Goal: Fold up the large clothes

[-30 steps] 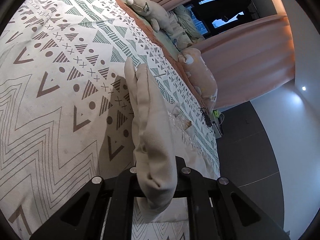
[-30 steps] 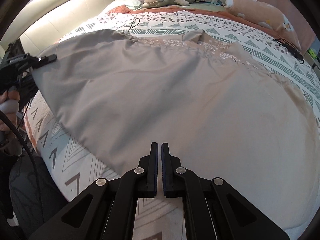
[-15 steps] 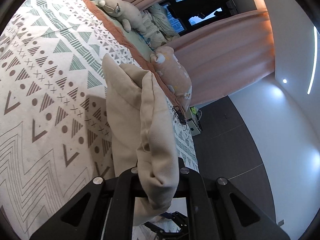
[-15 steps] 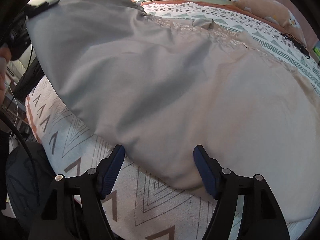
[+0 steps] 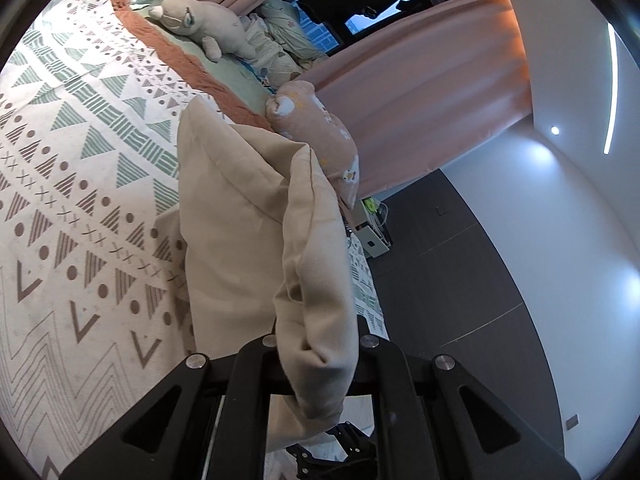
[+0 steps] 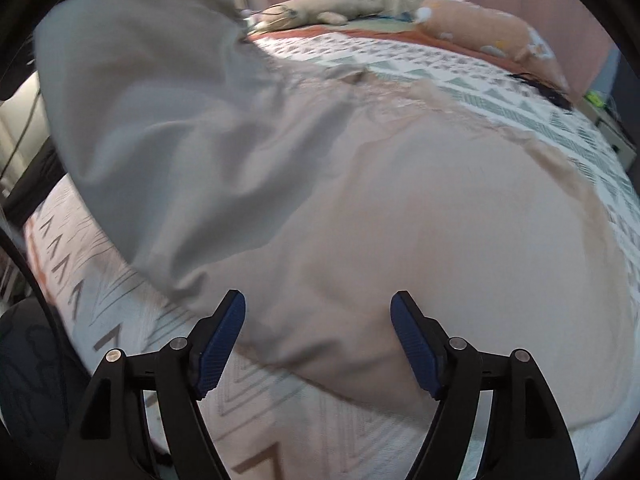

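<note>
A large beige garment (image 6: 420,216) lies spread over the patterned bedspread (image 6: 520,92). Its left part (image 6: 152,92) is lifted high and folds over toward the middle. My left gripper (image 5: 316,364) is shut on a bunched edge of the beige garment (image 5: 240,216) and holds it up above the bed. My right gripper (image 6: 318,320) is open and empty, its blue pads (image 6: 220,336) just above the garment's near edge.
Plush toys (image 5: 200,24) and a pink pillow (image 5: 320,140) lie along the far side of the bed. Pink curtains (image 5: 432,80) and a dark floor (image 5: 460,280) lie beyond it. A small box with cables (image 5: 376,236) stands by the bed.
My right gripper opened from shut and let go of the garment's near edge. My left gripper lifted the held edge higher and carried it over the bed.
</note>
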`<state>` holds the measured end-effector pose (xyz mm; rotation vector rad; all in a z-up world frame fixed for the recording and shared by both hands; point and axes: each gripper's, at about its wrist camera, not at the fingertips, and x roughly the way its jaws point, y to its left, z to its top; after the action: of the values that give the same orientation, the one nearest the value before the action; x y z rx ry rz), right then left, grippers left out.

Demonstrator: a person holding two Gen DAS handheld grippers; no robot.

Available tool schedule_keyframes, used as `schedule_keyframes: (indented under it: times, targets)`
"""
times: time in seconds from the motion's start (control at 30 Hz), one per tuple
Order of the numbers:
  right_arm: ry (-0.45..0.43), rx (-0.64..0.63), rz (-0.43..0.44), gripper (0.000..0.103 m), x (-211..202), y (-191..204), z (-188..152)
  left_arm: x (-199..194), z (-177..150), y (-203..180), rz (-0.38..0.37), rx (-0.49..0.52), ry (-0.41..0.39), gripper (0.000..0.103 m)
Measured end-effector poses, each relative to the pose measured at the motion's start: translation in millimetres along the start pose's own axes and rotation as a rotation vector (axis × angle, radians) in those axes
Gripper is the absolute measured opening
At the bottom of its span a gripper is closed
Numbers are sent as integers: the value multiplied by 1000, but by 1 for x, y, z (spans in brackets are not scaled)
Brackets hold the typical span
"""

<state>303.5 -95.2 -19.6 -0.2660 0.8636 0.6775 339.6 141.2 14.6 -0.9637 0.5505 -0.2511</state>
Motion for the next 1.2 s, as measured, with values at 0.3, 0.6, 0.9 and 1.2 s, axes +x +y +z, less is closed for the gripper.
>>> schedule_keyframes:
  times: [0.3, 0.6, 0.9, 1.2]
  targets:
    - [14, 2, -125, 74, 25, 23, -10, 30, 0, -56, -70, 41, 46, 10]
    - [-30, 99, -78, 74, 0, 10, -27, 66, -10, -109, -93, 92, 101, 10]
    - [-145, 392, -84, 74, -76, -79, -80, 128, -38, -156, -119, 113, 188, 10]
    - [-192, 604, -163, 74, -121, -148, -133, 201, -76, -185, -145, 92, 303, 10]
